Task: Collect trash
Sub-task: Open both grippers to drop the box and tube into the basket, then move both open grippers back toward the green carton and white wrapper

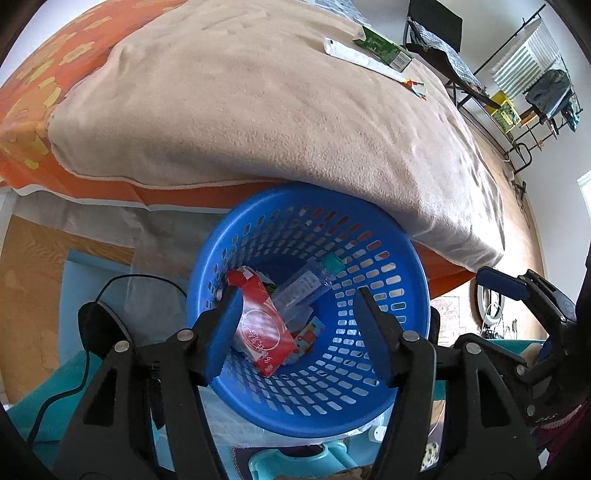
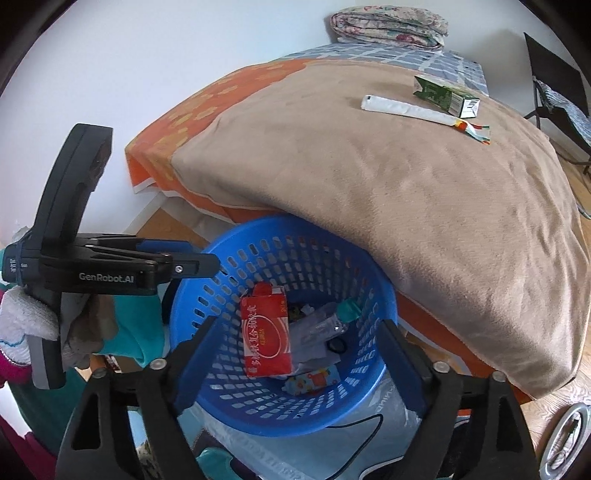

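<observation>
A blue perforated basket [image 1: 388, 376] [image 2: 236, 406] stands beside the bed. It holds a red carton [image 1: 264, 332] [image 2: 266, 339], a clear plastic bottle with a teal cap [image 1: 306, 284] [image 2: 328, 321] and small wrappers. My left gripper [image 1: 297, 325] is open and empty above the basket; it also shows in the right wrist view [image 2: 199, 264]. My right gripper [image 2: 293, 354] is open and empty over the basket; it also shows in the left wrist view [image 1: 502, 284]. On the beige blanket [image 1: 258, 110] [image 2: 406, 192] lie a green carton [image 1: 384, 46] [image 2: 445, 94] and a long white wrapper [image 1: 364, 62] [image 2: 413, 109].
The bed has an orange flowered sheet [image 1: 44, 85] [image 2: 221, 88]. A folded quilt [image 2: 388, 24] lies at its far end. A chair [image 1: 436, 33] and a metal rack [image 1: 532, 92] stand beyond the bed. A black cable [image 1: 85, 369] runs by the basket.
</observation>
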A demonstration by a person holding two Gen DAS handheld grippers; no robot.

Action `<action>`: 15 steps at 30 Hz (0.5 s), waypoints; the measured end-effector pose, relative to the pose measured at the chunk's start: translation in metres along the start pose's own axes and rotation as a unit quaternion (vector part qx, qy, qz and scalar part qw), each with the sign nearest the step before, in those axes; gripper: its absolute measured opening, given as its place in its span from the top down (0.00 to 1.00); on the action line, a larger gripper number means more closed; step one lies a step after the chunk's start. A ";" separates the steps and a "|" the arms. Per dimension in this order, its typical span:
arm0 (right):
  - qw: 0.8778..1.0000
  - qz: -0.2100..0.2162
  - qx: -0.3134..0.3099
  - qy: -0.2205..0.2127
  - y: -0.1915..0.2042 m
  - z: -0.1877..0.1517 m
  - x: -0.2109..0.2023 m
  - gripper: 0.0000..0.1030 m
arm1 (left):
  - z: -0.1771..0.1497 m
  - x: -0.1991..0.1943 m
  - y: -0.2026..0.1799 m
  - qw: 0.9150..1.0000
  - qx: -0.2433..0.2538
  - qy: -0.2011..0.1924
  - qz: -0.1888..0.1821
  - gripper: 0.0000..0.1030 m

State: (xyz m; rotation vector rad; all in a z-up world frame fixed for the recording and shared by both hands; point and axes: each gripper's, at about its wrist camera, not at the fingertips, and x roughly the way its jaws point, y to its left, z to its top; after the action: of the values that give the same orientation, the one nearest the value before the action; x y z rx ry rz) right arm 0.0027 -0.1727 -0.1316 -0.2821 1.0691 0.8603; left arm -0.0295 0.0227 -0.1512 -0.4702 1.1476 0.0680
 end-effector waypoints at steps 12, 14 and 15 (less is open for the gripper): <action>1.000 -0.025 0.000 0.017 -0.002 0.005 0.003 0.09 | 0.009 -0.004 -0.004 1.000 0.002 0.002 -0.008 0.38; 1.000 -0.025 0.005 0.013 -0.004 0.008 0.001 0.09 | 0.014 -0.007 -0.006 1.000 0.004 -0.003 -0.011 0.38; 1.000 -0.027 0.008 0.011 -0.006 0.009 0.000 0.09 | 0.017 -0.009 -0.008 1.000 0.006 -0.006 -0.012 0.38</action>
State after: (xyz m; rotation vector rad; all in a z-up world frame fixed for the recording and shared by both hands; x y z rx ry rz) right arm 0.0126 -0.1712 -0.1282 -0.3066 1.0837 0.8006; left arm -0.0163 0.0240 -0.1354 -0.4724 1.1299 0.0419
